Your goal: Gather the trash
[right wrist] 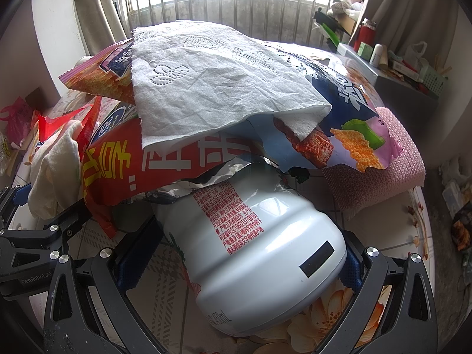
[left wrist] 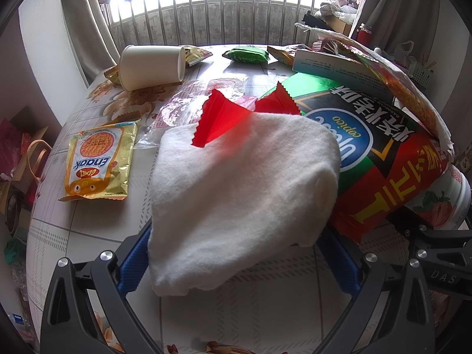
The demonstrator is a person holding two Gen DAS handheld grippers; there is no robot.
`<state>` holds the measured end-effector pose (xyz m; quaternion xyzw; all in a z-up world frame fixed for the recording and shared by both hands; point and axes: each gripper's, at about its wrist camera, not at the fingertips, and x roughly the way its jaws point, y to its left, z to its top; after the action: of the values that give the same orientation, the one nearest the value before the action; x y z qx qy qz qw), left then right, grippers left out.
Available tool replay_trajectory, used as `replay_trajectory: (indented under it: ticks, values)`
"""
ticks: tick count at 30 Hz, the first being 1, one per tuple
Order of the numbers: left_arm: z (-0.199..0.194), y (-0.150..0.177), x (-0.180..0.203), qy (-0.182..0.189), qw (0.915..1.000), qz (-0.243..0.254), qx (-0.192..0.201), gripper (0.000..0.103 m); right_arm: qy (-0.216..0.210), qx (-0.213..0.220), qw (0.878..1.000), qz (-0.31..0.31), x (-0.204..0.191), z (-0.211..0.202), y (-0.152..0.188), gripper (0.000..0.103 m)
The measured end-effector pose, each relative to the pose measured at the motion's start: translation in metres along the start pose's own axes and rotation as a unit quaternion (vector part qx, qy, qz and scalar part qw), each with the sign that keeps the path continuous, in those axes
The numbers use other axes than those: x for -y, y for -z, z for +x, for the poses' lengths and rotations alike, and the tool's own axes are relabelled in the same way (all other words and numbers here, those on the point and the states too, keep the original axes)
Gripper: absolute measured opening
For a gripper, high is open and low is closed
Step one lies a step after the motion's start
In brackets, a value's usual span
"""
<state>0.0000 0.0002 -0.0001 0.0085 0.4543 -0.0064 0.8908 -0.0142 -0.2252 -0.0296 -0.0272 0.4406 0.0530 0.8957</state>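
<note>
Left gripper (left wrist: 239, 253): jaws set wide on either side of a folded white cloth (left wrist: 236, 188) lying on the floral-tiled table (left wrist: 88, 221); actual grip cannot be confirmed. Right gripper (right wrist: 239, 253): jaws wide around a white plastic bottle (right wrist: 253, 250) lying beneath a large red-and-black snack bag (right wrist: 165, 159) and a creased white paper towel (right wrist: 206, 88), contact on its right side only.

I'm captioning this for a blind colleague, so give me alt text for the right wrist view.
A white plastic bottle lies between the fingers of the right claw, under a heap of trash: a red snack bag, a purple chip bag and a crumpled paper towel on top. A pink sponge sits to the right.
</note>
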Motion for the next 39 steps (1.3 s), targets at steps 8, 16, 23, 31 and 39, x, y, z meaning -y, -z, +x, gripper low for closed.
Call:
replay_trajectory:
  ticks: [8,16,23,31,39]
  values:
    - [0.000,0.000,0.000,0.000,1.0000,0.000,0.000,0.099,0.001,0.000,1.000,-0.001,0.000,-0.001,0.002,0.097]
    - [0.000,0.000,0.000,0.000,1.0000,0.000,0.000,0.099,-0.006,-0.003,1.000,-0.010,-0.002,-0.008,0.016,0.097]
    - [-0.003,0.004,0.002,-0.006,0.9999,-0.009,-0.007,0.099,-0.003,-0.048,0.999,-0.004,-0.008,-0.021,0.020,0.097]
    - [-0.036,0.033,-0.009,0.028,0.9994,0.009,-0.020,0.079,-0.046,-0.034,0.998,0.025,0.010,-0.045,0.033,0.097]
    - [-0.086,0.022,-0.036,0.093,0.9933,-0.020,0.065,0.078,-0.067,0.042,0.996,0.037,0.025,-0.091,0.019,0.097]
